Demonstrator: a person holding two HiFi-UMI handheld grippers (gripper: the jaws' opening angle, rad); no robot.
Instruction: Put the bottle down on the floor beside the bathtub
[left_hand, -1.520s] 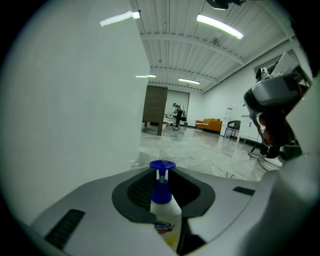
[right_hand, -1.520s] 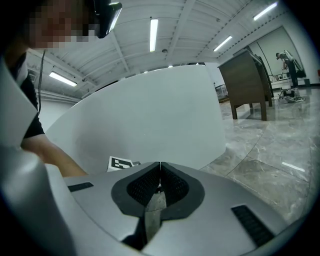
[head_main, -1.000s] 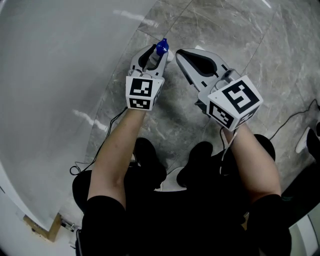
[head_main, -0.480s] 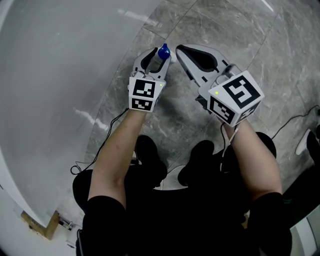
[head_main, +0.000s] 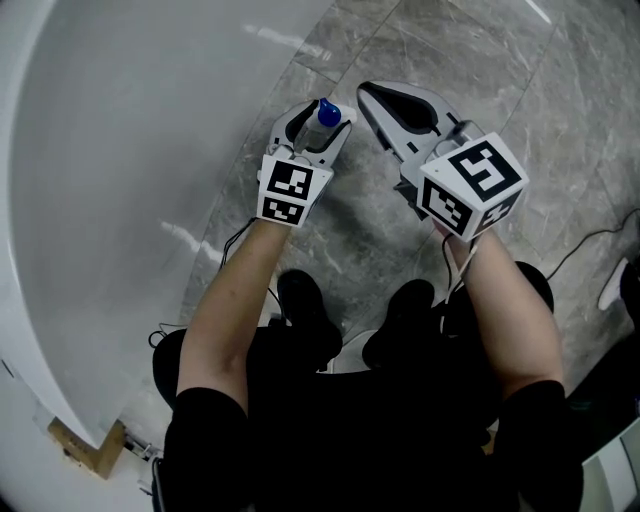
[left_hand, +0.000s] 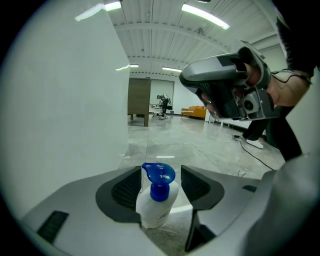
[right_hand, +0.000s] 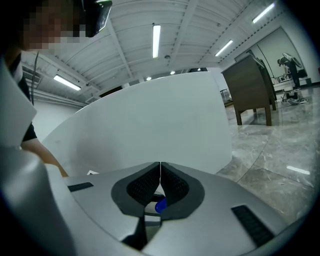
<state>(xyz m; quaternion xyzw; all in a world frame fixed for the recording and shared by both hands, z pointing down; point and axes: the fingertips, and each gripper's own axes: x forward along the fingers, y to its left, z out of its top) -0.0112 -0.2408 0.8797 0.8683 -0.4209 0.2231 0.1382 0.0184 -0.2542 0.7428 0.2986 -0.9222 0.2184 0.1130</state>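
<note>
The head view looks steeply down from above onto the floor (head_main: 560, 90) along the bathtub (head_main: 120, 200) wall. Low and close to that floor, the left gripper view faces along the wall, the right gripper view toward it; all three share the bottle (left_hand: 155, 205).

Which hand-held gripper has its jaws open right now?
The left hand-held gripper: its jaws have just been opening and stand apart on either side of the bottle. The right hand-held gripper has its jaws together, empty.

Bottle (head_main: 324, 116) on floor (head_main: 560, 120), bathtub (head_main: 130, 150) left (just beside)
</note>
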